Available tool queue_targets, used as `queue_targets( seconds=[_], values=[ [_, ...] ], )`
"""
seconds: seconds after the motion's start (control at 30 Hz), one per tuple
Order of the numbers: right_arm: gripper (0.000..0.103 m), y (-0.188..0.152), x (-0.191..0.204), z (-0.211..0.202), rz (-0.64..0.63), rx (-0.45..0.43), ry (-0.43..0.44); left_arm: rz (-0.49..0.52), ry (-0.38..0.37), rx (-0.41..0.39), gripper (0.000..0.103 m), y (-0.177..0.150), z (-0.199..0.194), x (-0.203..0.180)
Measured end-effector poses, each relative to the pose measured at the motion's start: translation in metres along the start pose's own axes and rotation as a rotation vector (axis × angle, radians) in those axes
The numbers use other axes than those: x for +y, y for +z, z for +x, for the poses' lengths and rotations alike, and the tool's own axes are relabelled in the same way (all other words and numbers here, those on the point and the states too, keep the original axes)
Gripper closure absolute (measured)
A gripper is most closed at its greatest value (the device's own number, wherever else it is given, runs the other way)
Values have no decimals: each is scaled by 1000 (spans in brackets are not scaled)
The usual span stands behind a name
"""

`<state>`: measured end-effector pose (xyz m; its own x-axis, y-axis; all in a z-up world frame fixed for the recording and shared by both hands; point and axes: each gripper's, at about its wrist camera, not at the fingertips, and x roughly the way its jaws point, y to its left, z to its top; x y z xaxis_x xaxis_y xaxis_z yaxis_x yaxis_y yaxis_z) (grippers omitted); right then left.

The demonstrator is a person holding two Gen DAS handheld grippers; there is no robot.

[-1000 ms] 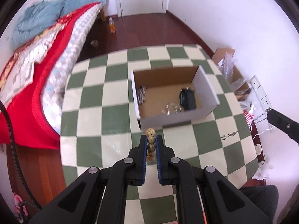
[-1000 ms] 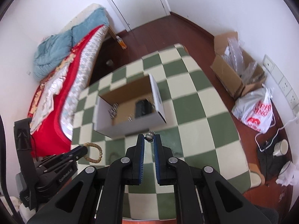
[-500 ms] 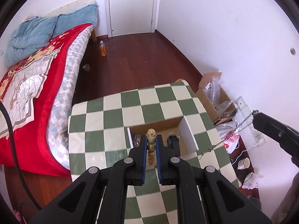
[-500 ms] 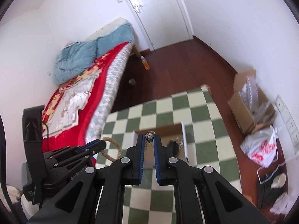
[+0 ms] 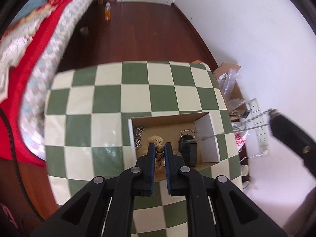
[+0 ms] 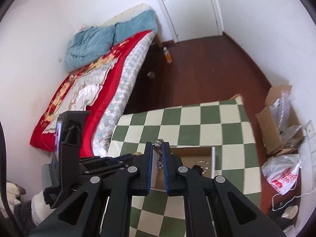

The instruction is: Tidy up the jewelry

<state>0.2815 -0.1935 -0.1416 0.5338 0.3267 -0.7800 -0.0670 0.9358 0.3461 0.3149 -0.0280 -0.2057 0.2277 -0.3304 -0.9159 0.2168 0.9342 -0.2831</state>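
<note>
My left gripper is shut on a speckled bead bracelet and holds it over the open cardboard box on the checkered table. The box holds a black watch and silver chains. My right gripper is shut on a silver chain necklace above the box; in the left wrist view the right gripper is at the right with the blurred chain hanging toward the box.
A bed with a red quilt stands left of the table. A cardboard carton and a plastic bag lie on the wooden floor at the right. An orange bottle stands by the door.
Both grippers have moved forward and down over the box, each still holding its piece. The box now lies directly under the left gripper's tips.
</note>
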Motion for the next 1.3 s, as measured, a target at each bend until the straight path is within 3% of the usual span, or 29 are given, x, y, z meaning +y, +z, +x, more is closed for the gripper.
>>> queue_targets(
  seconds=[0.4, 0.63, 0.73, 0.77, 0.83, 0.87, 0.9, 0.93, 1.0, 1.1, 1.17, 1.23, 1.3],
  values=[
    [93, 3, -39, 104, 72, 154, 0, -46, -39, 140, 96, 2, 72, 10],
    [93, -2, -67, 150, 132, 272, 16, -119, -54, 119, 92, 5, 71, 18],
    [92, -6, -75, 162, 168, 311, 31, -141, -39, 112, 77, 9, 67, 20],
    [92, -7, -77, 164, 174, 318, 27, -139, -29, 107, 61, 10, 65, 20],
    [91, -10, -83, 167, 196, 327, 11, -144, -9, 79, 42, 12, 60, 21],
    [91, -10, -85, 166, 203, 328, 1, -147, 4, 63, 39, 12, 56, 22],
    [83, -10, -87, 164, 208, 324, -10, -149, 18, 48, 38, 12, 51, 22],
    [69, -10, -88, 162, 206, 320, -25, -147, 30, 35, 35, 12, 48, 22],
    [53, -10, -89, 155, 199, 306, -53, -137, 74, 0, 31, 13, 40, 22],
    [46, -8, -88, 142, 180, 290, -113, -105, 197, -80, 17, 12, 23, 20],
    [30, -9, -85, 134, 142, 287, -196, -84, 287, -126, 7, 9, 13, 19],
    [7, -12, -79, 126, 82, 280, -273, -68, 351, -155, 0, 5, 7, 19],
    [2, -20, -73, 122, 26, 292, -359, -48, 409, -173, 0, -3, 4, 20]
  ],
)
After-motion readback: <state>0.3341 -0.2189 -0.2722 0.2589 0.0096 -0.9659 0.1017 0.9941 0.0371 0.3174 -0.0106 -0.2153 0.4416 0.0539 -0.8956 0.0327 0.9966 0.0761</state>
